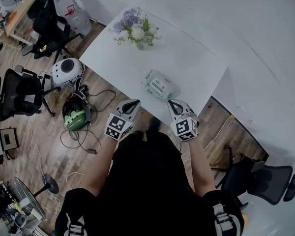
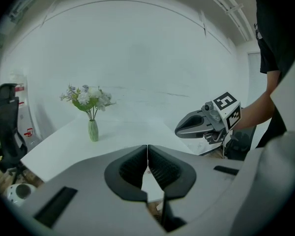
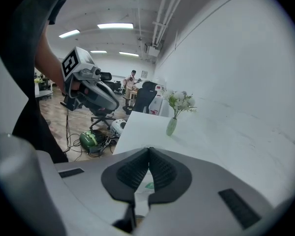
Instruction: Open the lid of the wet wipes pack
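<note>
The wet wipes pack [image 1: 160,85], pale with a green-and-white label, lies flat near the front edge of the white table [image 1: 196,53]. Both grippers hover at that edge, just short of the pack. My left gripper [image 1: 134,103] is to the pack's lower left and my right gripper [image 1: 172,103] to its lower right. In the left gripper view the jaws [image 2: 147,147] meet with nothing between them. The right gripper's jaws [image 3: 149,149] are likewise shut and empty, and a bit of the pack's label [image 3: 146,185] shows below them. Each gripper appears in the other's view: the right gripper [image 2: 178,130], the left gripper [image 3: 116,105].
A small green vase of flowers [image 1: 136,29] stands at the table's far end. Left of the table, on the wooden floor, are office chairs [image 1: 19,92], a white helmet [image 1: 66,70], a green helmet [image 1: 74,117] and loose cables. Another chair [image 1: 265,181] stands at the lower right.
</note>
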